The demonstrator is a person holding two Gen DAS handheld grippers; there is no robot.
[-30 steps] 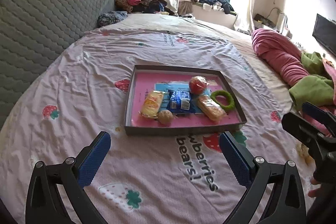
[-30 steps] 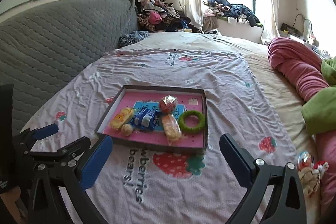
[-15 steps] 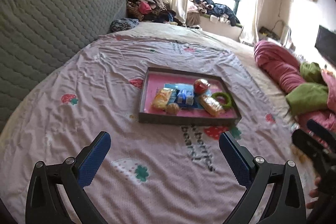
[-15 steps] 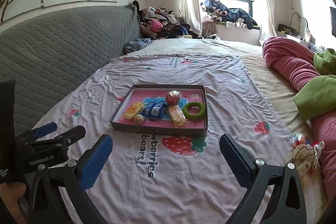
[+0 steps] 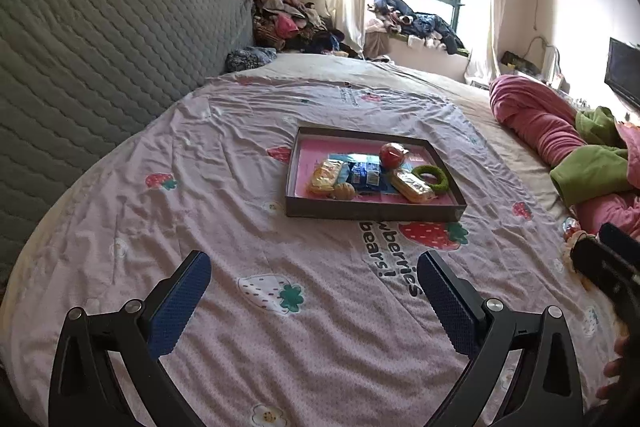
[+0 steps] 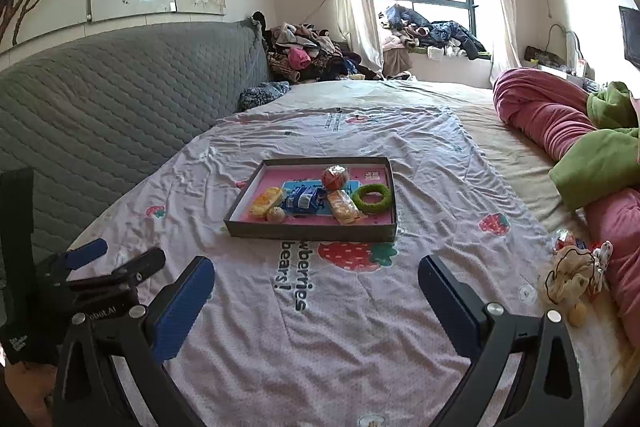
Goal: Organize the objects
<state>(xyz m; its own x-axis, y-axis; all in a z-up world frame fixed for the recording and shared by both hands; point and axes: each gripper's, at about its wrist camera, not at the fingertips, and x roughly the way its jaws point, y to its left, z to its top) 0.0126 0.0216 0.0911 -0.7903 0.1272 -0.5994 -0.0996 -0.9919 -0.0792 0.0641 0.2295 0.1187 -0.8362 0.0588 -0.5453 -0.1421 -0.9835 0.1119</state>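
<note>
Bedroom, daylight from window; pink strawberry-print sheet (image 5: pixel 224 211) spread over bed, grey quilted headboard (image 6: pixel 100 95) to the left. Shallow dark tray (image 6: pixel 308 231) with pink floor sits mid-sheet. Inside it: red ball (image 6: pixel 335 177), green ring (image 6: pixel 373 198), yellow snack packet (image 6: pixel 267 201), blue packet (image 6: pixel 303 199), wrapped bun (image 6: pixel 343 206), small tan ball (image 6: pixel 275 214). Left gripper (image 5: pixel 314 301) spread wide, nothing between fingers, well short of tray. Right gripper (image 6: pixel 314 301) likewise wide and empty. Small plush toy (image 6: pixel 570 275) lies near pink blanket (image 6: pixel 540 115) at right.
</note>
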